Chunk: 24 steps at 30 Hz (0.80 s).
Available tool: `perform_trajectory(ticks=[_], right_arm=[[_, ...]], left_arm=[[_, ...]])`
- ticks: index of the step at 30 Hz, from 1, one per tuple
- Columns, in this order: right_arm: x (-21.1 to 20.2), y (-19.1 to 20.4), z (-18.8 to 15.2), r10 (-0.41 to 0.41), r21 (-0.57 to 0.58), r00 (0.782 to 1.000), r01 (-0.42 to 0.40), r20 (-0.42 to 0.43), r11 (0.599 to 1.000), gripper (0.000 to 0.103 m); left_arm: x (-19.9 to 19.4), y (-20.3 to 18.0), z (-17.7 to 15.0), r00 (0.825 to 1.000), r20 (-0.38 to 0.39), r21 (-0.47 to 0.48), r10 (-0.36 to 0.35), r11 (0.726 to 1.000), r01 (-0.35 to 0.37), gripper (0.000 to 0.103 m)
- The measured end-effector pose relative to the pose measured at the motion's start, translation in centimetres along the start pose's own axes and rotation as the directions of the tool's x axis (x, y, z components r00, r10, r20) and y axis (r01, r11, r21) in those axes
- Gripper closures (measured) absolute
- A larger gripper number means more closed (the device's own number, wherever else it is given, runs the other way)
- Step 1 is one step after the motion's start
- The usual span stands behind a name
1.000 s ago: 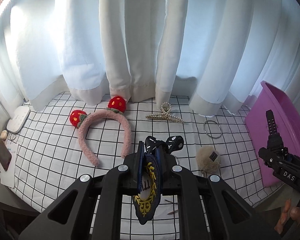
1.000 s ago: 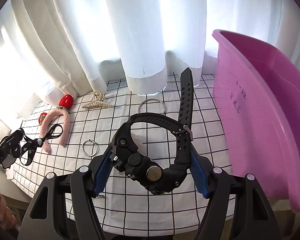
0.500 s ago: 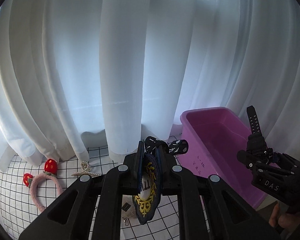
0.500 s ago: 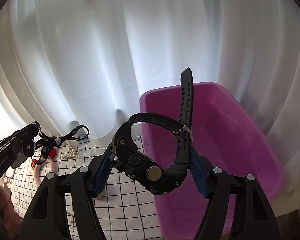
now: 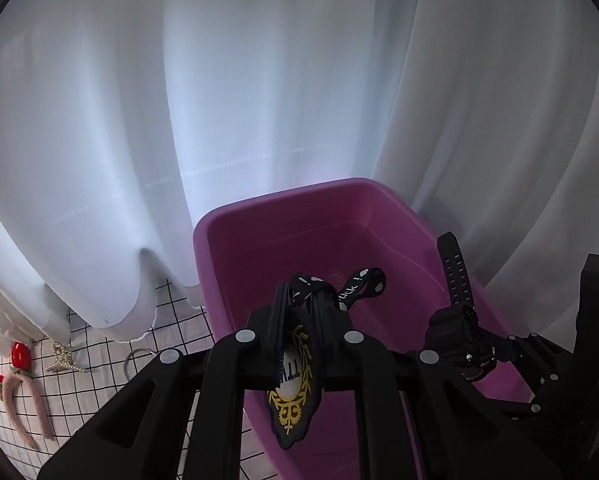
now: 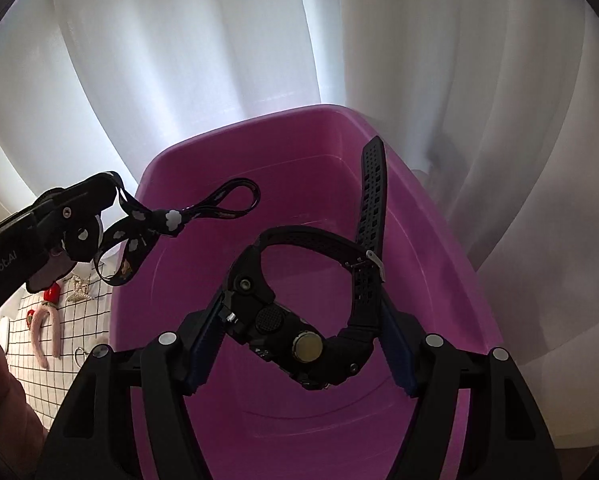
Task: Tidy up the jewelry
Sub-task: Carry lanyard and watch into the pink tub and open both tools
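So we've got both hands loaded and parked over the purple bin (image 6: 439,216), which sits right below and ahead of both sets of fingers.

Nearest first: our right gripper (image 6: 299,344) has its fingers set fairly wide, clamped on the black watch (image 6: 295,344) by the case on one side and the buckled strap on the other. The watch sits crosswise between the fingers, with the loose strap tail sticking up and away from us toward the far wall of the bin.

Our left gripper (image 5: 299,320) has its fingers nearly together, pinching a dark badge with gold embroidery (image 5: 293,396). The badge hangs back below the fingers, while its spotted lanyard (image 6: 171,220) loops forward past the fingertips, over the near-left part of the bin.

Judging by the views, both loads are already above the bin's opening, so the drop is basically straight down. The right hand looks more centred over it; the left sits closer to the rim, so the lanyard could drape over the edge.

Farther off to the left, on the checked bench (image 5: 99,380), there's the pink headband (image 5: 27,404), a pearl hair claw (image 5: 63,360) and a metal ring (image 5: 137,360) yet to be collected.
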State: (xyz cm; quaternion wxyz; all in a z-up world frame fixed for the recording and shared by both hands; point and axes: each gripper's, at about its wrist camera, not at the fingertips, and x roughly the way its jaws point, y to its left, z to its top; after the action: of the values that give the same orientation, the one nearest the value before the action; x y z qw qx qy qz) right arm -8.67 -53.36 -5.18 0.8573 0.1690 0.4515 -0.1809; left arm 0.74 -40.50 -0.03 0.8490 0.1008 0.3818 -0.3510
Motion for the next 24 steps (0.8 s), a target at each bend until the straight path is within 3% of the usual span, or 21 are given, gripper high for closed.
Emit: perform_trajectory(ticks=[6,12,15,16,18,24], right_arm=[[2.3,-1.3,0.0,0.011,0.005,0.998,-0.010,-0.065,1.000,0.036],[3.5,-1.2,1.3,0.002,0.001,0.995,-0.001,-0.096,1.000,0.035],[4.1,-0.8,1.2,0.006,0.005,0.994,-0.006,-0.111,1.000,0.034],[4.1,-0.8,1.2,0.004,0.008,0.994,-0.004,-0.109,1.000,0.034],[4.2,-0.8,1.2,-0.004,0.007,0.994,0.005,-0.111,1.000,0.034],[4.4,-0.4,1.3,-0.008,-0.014,0.994,0.007,-0.106,1.000,0.034]], left_arm=[[3.9,-0.1,-0.8,0.993,-0.099,0.010,0.063,0.998,-0.062,0.091],[6.1,0.4,-1.5,0.980,-0.185,-0.003,0.072,0.997,-0.074,0.087],[6.4,0.4,-1.7,0.975,-0.213,-0.010,0.067,0.997,-0.071,0.073],[6.4,0.3,-1.7,0.973,-0.217,-0.005,0.075,0.997,-0.078,0.055],[6.0,0.2,-1.7,0.977,-0.194,0.005,0.085,0.996,-0.086,0.031],[5.2,-0.2,-1.6,0.980,-0.170,0.036,0.103,0.994,-0.098,0.019]])
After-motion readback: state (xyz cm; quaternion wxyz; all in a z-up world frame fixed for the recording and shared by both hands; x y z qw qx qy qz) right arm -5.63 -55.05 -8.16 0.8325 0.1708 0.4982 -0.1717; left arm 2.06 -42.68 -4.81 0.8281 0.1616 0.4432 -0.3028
